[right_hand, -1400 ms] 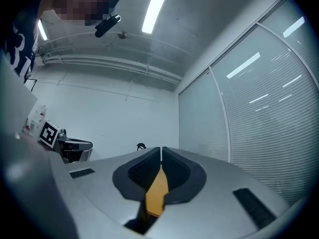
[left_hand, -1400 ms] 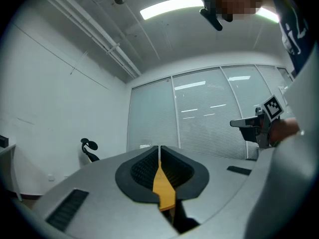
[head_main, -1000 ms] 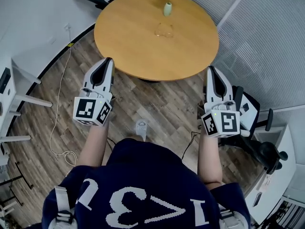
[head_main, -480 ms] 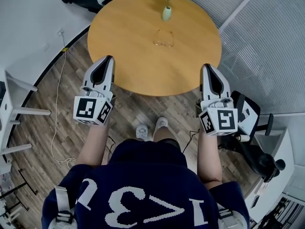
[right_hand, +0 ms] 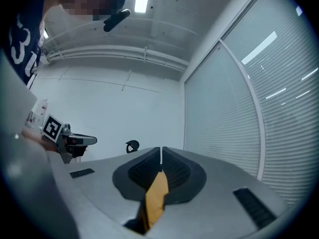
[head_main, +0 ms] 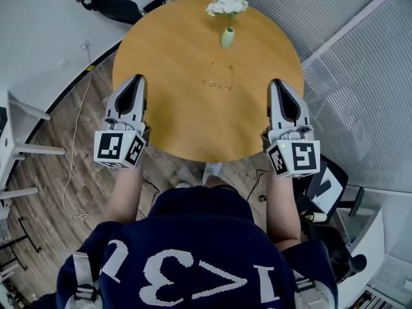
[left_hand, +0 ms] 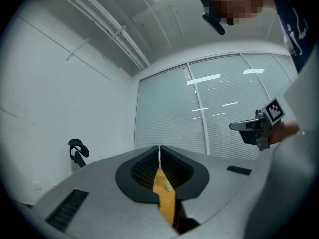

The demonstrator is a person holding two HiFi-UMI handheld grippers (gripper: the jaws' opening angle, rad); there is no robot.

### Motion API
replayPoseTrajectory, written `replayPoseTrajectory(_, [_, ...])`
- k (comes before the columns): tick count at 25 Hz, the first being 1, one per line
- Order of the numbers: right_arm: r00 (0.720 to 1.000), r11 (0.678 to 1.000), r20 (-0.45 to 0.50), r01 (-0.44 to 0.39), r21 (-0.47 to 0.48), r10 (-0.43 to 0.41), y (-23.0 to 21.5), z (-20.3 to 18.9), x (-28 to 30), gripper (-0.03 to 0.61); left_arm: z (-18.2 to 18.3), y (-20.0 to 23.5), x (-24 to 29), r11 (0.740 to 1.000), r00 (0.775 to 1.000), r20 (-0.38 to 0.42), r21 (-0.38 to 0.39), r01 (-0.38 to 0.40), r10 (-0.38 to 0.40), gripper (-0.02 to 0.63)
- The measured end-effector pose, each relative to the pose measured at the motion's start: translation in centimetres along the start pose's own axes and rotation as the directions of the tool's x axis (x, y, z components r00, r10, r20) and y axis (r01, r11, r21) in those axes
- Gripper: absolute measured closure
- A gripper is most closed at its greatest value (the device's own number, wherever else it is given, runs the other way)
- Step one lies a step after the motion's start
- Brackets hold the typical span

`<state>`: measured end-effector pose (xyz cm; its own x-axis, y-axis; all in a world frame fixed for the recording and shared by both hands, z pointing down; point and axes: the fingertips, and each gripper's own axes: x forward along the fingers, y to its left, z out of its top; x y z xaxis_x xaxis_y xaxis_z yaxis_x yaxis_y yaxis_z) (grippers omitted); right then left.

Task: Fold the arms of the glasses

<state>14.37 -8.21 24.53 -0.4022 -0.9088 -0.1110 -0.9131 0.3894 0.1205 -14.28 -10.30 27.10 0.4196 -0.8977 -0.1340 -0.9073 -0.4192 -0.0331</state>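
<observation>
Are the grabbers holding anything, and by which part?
Nothing. The left gripper and right gripper are both shut and empty; the glasses lie untouched on the table.

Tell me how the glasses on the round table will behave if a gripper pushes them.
The glasses look thin-framed and nearly see-through, so they are probably light and fragile. On the smooth wooden table they would likely slide rather than tip. A frame that thin may flex if squeezed hard.

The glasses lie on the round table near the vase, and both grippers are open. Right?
No: the left gripper and right gripper are shut, as both gripper views show. The glasses do lie on the round table near the vase.
</observation>
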Motion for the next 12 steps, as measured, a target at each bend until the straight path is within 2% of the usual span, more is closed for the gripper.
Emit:
replayPoseTrajectory(6, [0.995, 0.995, -0.004, -0.096, 0.022, 0.096, -5.0, -1.1, 6.2, 0.546, -0.7, 0.9, 5.3, 0.995, 0.995, -0.008, 0.002, -0.104, 0.104, 0.588])
replayPoseTrajectory(12, [0.991, 0.99, -0.025, -0.129, 0.064, 0.131, -6.9, -2.9, 9.8, 0.546, -2.1, 0.9, 7.8, 0.993, 0.992, -0.042, -0.005, -0.119, 0.119, 0.588])
